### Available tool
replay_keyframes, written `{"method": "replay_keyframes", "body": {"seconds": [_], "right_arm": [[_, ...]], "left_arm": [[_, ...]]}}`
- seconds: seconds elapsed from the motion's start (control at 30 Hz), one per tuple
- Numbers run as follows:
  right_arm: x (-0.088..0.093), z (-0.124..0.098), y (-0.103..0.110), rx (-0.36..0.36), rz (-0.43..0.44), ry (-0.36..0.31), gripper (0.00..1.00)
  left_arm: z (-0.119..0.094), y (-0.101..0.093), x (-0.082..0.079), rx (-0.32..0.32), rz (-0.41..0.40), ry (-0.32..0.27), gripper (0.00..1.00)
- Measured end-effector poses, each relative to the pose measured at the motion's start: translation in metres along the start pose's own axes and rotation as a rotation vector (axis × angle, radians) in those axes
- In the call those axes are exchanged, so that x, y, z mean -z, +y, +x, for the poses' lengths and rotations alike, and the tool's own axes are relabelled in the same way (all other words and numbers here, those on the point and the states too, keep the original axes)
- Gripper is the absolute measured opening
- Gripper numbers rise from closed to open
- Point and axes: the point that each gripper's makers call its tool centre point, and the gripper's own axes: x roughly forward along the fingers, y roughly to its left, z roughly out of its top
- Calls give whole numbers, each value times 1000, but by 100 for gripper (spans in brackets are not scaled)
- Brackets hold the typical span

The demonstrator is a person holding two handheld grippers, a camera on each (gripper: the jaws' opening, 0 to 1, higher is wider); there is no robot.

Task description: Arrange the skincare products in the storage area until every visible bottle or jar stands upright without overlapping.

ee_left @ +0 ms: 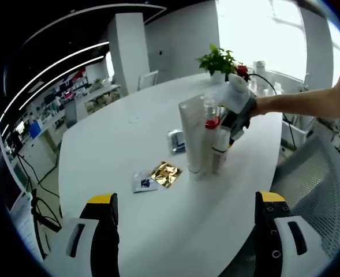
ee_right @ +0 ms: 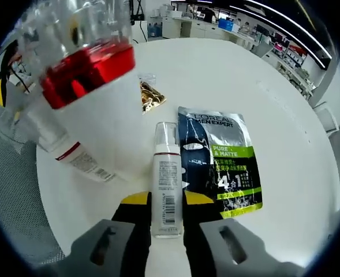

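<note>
The right gripper (ee_right: 167,222) is closed on a slim white pump bottle (ee_right: 166,184), its jaws pressing the bottle's lower body from both sides. The bottle's long axis runs straight ahead along the jaws, clear cap pointing away from the gripper, over the white surface (ee_right: 285,115). In the left gripper view the same gripper (ee_left: 234,124) sits at the cluster of products, reached in by a person's gloved hand (ee_left: 239,95).

Just ahead and to the left of the held bottle, very close to the camera, stands a bottle with a red collar and clear cap (ee_right: 89,69), and beside it a white tube (ee_right: 80,156) with a barcode label. I judge the coming move turns on this: the held bottle must be stood upright just beside these two without touching or leaning on them, and the gap is tight. Beyond the bottle to the right a face-mask sachet (ee_right: 219,156) lies flat; further ahead lies a gold sachet (ee_right: 149,95).

The left gripper (ee_left: 187,231) hangs well back from the cluster, jaws wide apart and empty. From it, a tall white tube (ee_left: 193,135) stands ahead, with the gold sachet (ee_left: 165,173) and a small grey sachet (ee_left: 143,181) nearer. The right gripper is plainly the nearer one.

The held bottle's base is hidden between the jaws, so whether it touches the surface is unclear. The red-collared bottle's top is cut off.
</note>
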Motion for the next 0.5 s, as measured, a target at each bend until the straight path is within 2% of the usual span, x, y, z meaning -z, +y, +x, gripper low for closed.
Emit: {"method": "replay_keyframes", "body": {"seconds": [0.17,0.33,0.5], "right_arm": [[0,-11,-5,38,43,-42,19],[0,-25,-6,73,47,-82,18],[1,-37,-7,107,97,-127,18]], "left_arm": [[-2,-2,-3,0,-3,-15,97],[-3,-7,-6,18,1,-34,97],[-5,-11,-8,20,3,-45,97]]}}
